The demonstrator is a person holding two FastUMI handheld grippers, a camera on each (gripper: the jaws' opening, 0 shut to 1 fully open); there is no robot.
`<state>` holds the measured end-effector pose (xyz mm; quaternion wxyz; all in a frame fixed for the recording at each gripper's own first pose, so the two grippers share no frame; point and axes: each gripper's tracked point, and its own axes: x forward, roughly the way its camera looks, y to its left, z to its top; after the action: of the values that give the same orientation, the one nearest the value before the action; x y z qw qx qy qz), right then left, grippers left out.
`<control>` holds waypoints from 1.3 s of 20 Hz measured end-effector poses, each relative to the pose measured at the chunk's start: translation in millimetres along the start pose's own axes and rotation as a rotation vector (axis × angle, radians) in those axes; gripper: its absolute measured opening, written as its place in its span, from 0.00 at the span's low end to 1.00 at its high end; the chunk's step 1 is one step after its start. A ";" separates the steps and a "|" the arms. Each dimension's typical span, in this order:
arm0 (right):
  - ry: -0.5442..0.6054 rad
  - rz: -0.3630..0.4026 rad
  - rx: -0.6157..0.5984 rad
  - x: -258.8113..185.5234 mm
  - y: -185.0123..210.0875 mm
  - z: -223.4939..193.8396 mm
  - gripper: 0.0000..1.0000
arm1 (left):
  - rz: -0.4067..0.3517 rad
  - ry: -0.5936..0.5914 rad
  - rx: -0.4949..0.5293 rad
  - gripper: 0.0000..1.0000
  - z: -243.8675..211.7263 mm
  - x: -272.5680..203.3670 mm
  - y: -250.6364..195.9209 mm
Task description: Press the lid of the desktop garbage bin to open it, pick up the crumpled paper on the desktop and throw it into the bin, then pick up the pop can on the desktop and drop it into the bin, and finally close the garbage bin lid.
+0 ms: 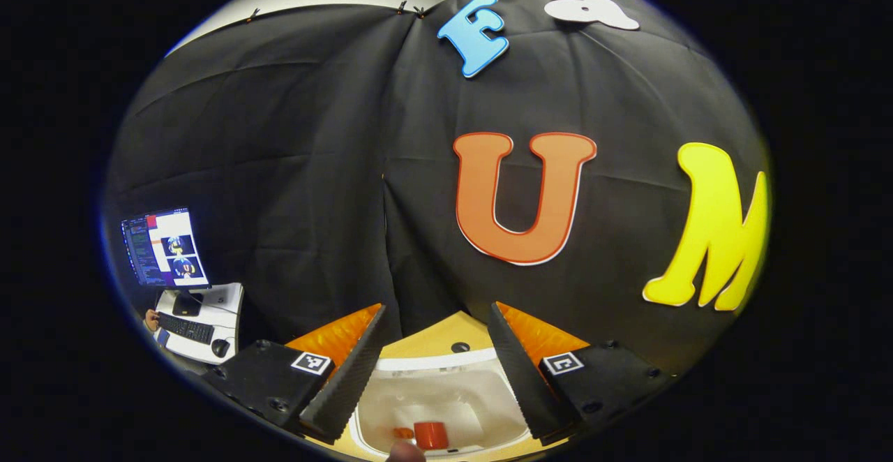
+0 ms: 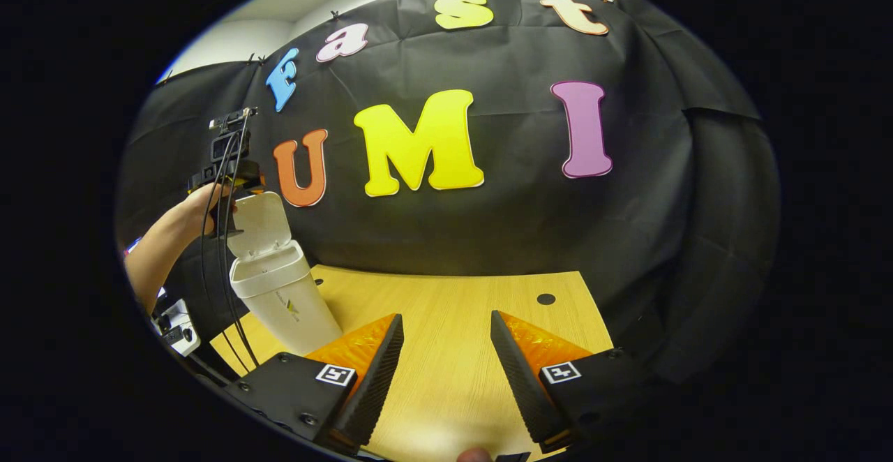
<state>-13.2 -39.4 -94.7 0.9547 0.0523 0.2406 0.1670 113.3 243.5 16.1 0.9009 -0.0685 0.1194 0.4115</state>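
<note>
The left gripper (image 1: 436, 371) hangs directly over the open bin (image 1: 481, 396), fingers apart and empty, which suggests a drop just made: the can (image 1: 430, 435) lies inside on the bottom. The right gripper (image 2: 446, 371) idles over the bare table (image 2: 446, 308), fingers apart too. Beyond it, the lid (image 2: 259, 223) stands upright, so closing it looks like the remaining step.
</note>
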 end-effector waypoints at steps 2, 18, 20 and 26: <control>0.006 0.016 -0.024 -0.8 0.6 -2.0 0.81 | -0.010 0.010 0.012 0.94 -24.7 -15.5 -4.0; 0.055 0.039 -0.067 8.7 9.3 -18.7 0.80 | 0.003 0.012 0.094 1.00 -138.2 -10.4 -13.5; 0.076 0.067 -0.019 11.0 18.0 -25.5 0.80 | -0.005 -0.052 0.103 0.91 -139.7 -10.7 -13.0; 0.108 0.084 -0.016 15.2 25.3 -37.0 0.80 | -0.050 -0.097 0.094 0.88 -144.6 -6.6 -15.2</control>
<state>-25.6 -9.7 -129.4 0.9329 0.0456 0.2880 0.2116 97.6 196.8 -120.8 0.9179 -0.0090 0.0930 0.3857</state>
